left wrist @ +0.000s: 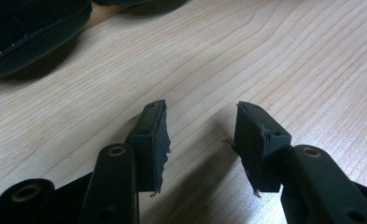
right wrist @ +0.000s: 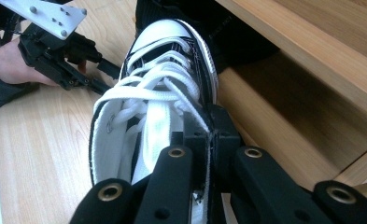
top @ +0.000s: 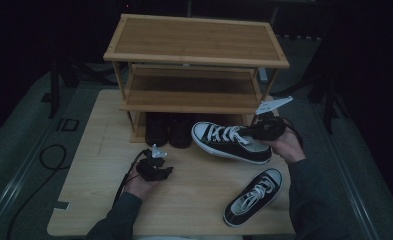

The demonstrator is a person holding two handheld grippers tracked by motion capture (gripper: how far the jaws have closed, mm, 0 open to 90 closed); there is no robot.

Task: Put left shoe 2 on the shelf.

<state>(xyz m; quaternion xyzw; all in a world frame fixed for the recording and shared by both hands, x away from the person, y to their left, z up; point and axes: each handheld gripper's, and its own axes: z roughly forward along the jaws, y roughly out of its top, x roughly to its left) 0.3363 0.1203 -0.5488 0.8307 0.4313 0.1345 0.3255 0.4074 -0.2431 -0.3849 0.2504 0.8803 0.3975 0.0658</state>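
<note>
While the right gripper (top: 264,131) is clamping the held sneaker's (top: 229,142) collar, shelving looks like the step in hand.
High view: it is hanging toe-first just before the shoe rack (top: 194,65), beside the black boots (top: 169,130); next move needs aiming at a free shelf. The second sneaker (top: 253,197) is lying near the table's (top: 94,165) front edge. Left gripper view: left gripper (left wrist: 201,135) is idling, jaws apart, empty. Right gripper view: jaws are pinching the canvas beside the laces.
</note>
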